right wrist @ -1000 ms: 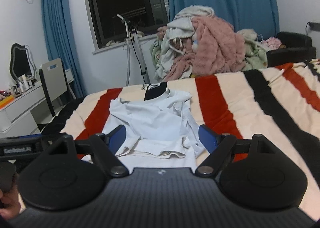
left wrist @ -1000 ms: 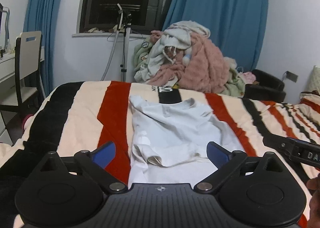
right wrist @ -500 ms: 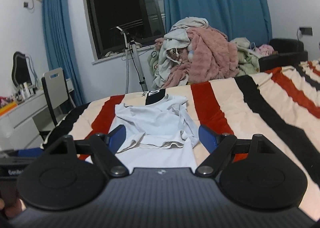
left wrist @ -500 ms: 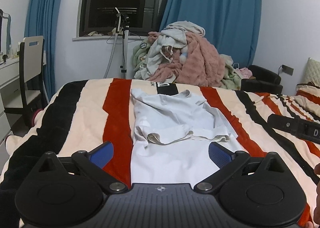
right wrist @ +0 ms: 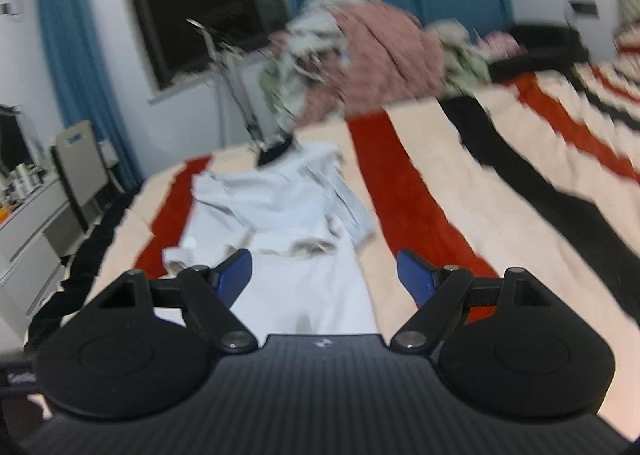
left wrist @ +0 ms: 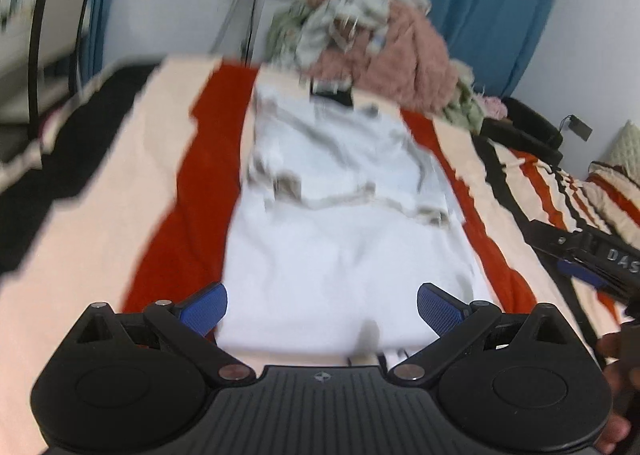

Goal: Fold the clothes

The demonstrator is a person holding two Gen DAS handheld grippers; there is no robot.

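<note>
A white shirt (left wrist: 344, 223) lies lengthwise on the striped bed, its sleeves folded in over the chest; it also shows in the right wrist view (right wrist: 288, 223). My left gripper (left wrist: 322, 305) is open and empty, held just above the shirt's near hem. My right gripper (right wrist: 324, 275) is open and empty above the hem's right side. The right gripper also shows at the right edge of the left wrist view (left wrist: 592, 259). Both views are blurred by motion.
The bed has a cream, red and black striped blanket (left wrist: 120, 191). A pile of clothes (left wrist: 372, 39) lies beyond the bed's far edge. A chair (right wrist: 80, 163) and white dresser (right wrist: 28, 231) stand to the left. A black armchair (left wrist: 524, 127) sits at the far right.
Both grippers have tilted downward and moved closer over the shirt's near hem. Both stay open. The shirt itself has not moved.
</note>
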